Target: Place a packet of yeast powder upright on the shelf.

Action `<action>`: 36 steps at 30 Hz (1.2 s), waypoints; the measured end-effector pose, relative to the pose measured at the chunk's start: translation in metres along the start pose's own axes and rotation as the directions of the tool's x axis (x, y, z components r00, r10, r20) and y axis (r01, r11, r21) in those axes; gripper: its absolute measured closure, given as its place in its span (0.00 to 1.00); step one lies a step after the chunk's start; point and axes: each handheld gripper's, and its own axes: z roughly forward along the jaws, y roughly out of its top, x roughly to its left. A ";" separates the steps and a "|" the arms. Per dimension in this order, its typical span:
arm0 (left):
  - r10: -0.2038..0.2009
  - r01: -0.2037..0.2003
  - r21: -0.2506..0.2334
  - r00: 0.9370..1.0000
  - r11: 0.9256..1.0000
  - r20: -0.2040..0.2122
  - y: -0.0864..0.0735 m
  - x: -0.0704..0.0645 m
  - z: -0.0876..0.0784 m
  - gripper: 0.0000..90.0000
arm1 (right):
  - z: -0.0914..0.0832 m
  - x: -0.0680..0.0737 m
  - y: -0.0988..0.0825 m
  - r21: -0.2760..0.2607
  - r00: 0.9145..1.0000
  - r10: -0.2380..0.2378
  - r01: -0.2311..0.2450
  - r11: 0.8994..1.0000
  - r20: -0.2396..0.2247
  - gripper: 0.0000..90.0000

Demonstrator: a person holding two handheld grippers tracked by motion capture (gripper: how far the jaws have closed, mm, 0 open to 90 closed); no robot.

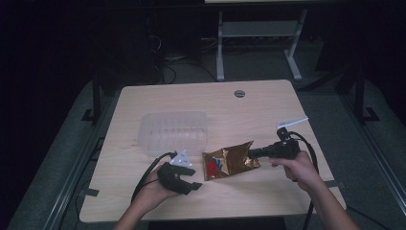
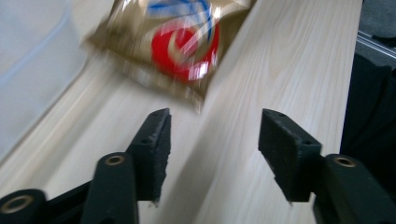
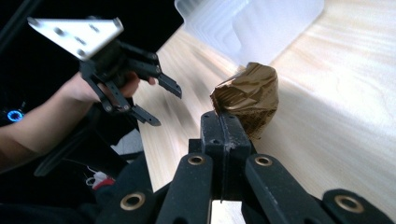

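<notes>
A gold foil snack bag (image 1: 229, 160) with a red and blue logo lies on the wooden table (image 1: 258, 103), right of centre near the front. My right gripper (image 1: 251, 153) is shut on the bag's right edge; in the right gripper view its jaws (image 3: 224, 126) pinch the crumpled foil (image 3: 250, 95). My left gripper (image 1: 194, 178) sits just left of the bag, near its lower left corner, and is open. In the left gripper view its jaws (image 2: 215, 140) stand apart with bare table between them, and the blurred bag (image 2: 182, 42) lies ahead of them.
A clear plastic container (image 1: 173, 132) sits upside down behind and left of the bag, close to the left gripper. A round cable hole (image 1: 240, 93) marks the table's far edge. A desk frame (image 1: 258, 33) stands on the dark floor beyond.
</notes>
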 end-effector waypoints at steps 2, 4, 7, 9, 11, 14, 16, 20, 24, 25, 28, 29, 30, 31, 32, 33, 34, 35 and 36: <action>-0.015 0.016 0.005 1.000 1.000 -0.014 -0.011 0.001 -0.006 0.43 | -0.004 0.002 0.002 -0.027 1.000 0.003 -0.004 1.000 -0.023 1.00; -0.029 0.030 0.010 0.999 1.000 -0.021 -0.020 0.002 -0.011 0.41 | -0.007 0.005 0.005 -0.039 1.000 -0.003 0.002 0.999 -0.019 1.00; -0.050 0.050 0.009 0.998 0.999 -0.025 -0.030 0.003 -0.014 0.38 | -0.011 0.008 0.010 -0.062 1.000 -0.020 0.019 0.998 -0.022 1.00; -0.054 0.054 0.016 0.998 0.998 -0.035 -0.033 0.005 -0.016 0.35 | -0.014 0.011 0.014 -0.080 0.999 -0.027 0.025 0.997 -0.025 1.00; -0.054 0.054 0.008 0.998 0.999 -0.041 -0.032 0.007 -0.016 0.33 | -0.016 0.014 0.018 -0.088 0.999 -0.032 0.029 0.996 -0.024 1.00; -0.041 0.041 0.002 0.998 0.999 -0.044 -0.030 0.008 -0.017 0.32 | -0.018 0.018 0.025 -0.106 0.999 -0.040 0.038 0.994 -0.019 1.00; -0.035 0.035 0.000 0.998 0.999 -0.047 -0.030 0.009 -0.017 0.31 | -0.019 0.021 0.031 -0.111 0.998 -0.054 0.053 0.992 -0.008 1.00; -0.037 0.037 0.001 0.998 0.999 -0.055 -0.032 0.012 -0.017 0.31 | -0.022 0.027 0.044 -0.132 0.997 -0.081 0.081 0.988 0.004 1.00; -0.060 0.059 -0.017 0.996 0.998 -0.060 -0.033 0.014 -0.018 0.31 | -0.023 0.033 0.055 -0.156 0.995 -0.102 0.101 0.983 0.003 1.00; -0.058 0.057 -0.018 0.996 0.998 -0.062 -0.033 0.014 -0.019 0.31 | -0.024 0.035 0.058 -0.161 0.995 -0.104 0.103 0.982 0.005 1.00; -0.044 0.043 -0.017 0.997 0.999 -0.070 -0.034 0.017 -0.020 0.30 | -0.025 0.040 0.069 -0.178 0.993 -0.118 0.117 0.977 0.006 1.00; -0.056 0.055 -0.018 0.996 0.998 -0.068 -0.035 0.017 -0.020 0.30 | -0.026 0.042 0.072 -0.183 0.993 -0.120 0.119 0.976 0.007 1.00; -0.055 0.054 -0.022 0.996 0.998 -0.072 -0.035 0.018 -0.020 0.30 | -0.025 0.044 0.077 -0.185 0.992 -0.129 0.128 0.974 0.006 1.00; -0.057 0.055 -0.018 0.996 0.998 -0.070 -0.035 0.019 -0.021 0.30 | -0.025 0.046 0.079 -0.186 0.991 -0.133 0.133 0.974 0.010 1.00; -0.063 0.061 -0.026 0.996 0.998 -0.070 -0.035 0.019 -0.020 0.30 | -0.025 0.047 0.081 -0.190 0.990 -0.138 0.138 0.972 0.011 1.00; -0.053 0.052 -0.019 0.996 0.998 -0.072 -0.035 0.020 -0.021 0.30 | -0.025 0.049 0.085 -0.196 0.990 -0.140 0.139 0.971 0.008 1.00; -0.055 0.053 -0.020 0.996 0.998 -0.074 -0.035 0.020 -0.021 0.30 | -0.024 0.050 0.087 -0.196 0.989 -0.144 0.143 0.970 0.009 1.00; -0.050 0.048 -0.020 0.996 0.999 -0.077 -0.035 0.021 -0.021 0.30 | -0.023 0.052 0.090 -0.198 0.989 -0.146 0.145 0.969 0.010 1.00; -0.051 0.050 -0.022 0.996 0.999 -0.077 -0.035 0.021 -0.021 0.30 | -0.022 0.053 0.093 -0.201 0.988 -0.151 0.150 0.968 0.007 1.00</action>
